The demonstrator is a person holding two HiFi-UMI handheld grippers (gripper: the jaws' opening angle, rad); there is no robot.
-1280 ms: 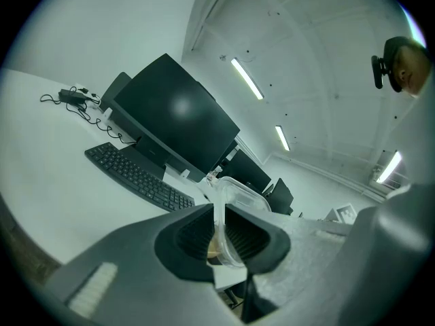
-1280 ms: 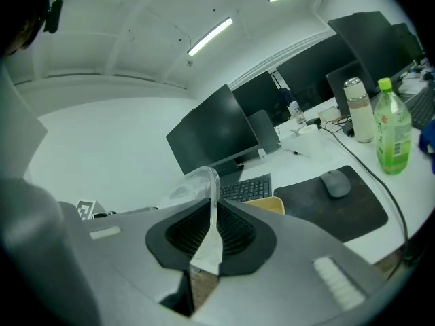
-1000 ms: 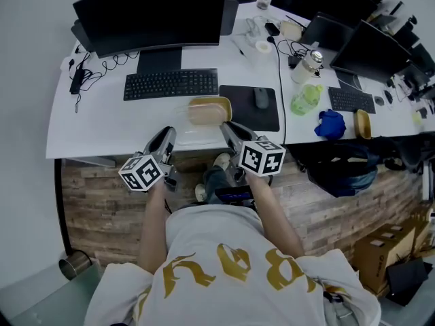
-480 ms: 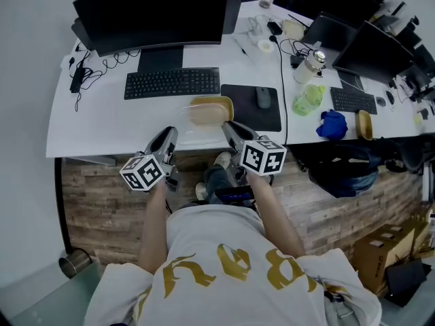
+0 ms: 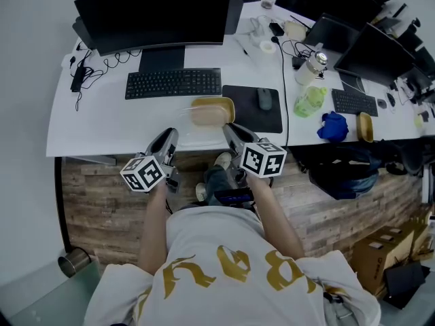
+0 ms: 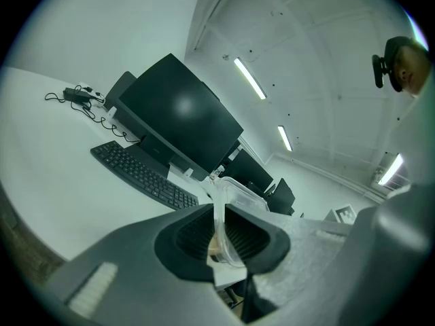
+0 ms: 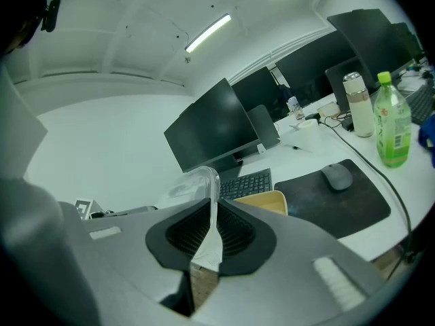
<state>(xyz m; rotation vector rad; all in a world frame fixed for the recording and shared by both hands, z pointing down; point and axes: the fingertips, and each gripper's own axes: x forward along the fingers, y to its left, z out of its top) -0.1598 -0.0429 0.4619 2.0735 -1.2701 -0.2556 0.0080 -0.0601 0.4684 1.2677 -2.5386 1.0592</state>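
Head view: we see a clear, shallow plastic lid at the near edge of the white desk. Its long axis runs left to right. A tan rectangular container sits just behind it, and a black keyboard lies farther back.

Left gripper view: the left gripper pinches the lid's rim, with bare desk to its left.

Right gripper view: the right gripper pinches the opposite rim. A black mouse mat lies to the right.

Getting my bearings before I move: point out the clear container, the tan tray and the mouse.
clear container (image 6: 236, 191), left gripper view, on its transparent side wall.
tan tray (image 5: 212, 112), head view, on its inner floor.
mouse (image 5: 263, 98), head view, on its back.
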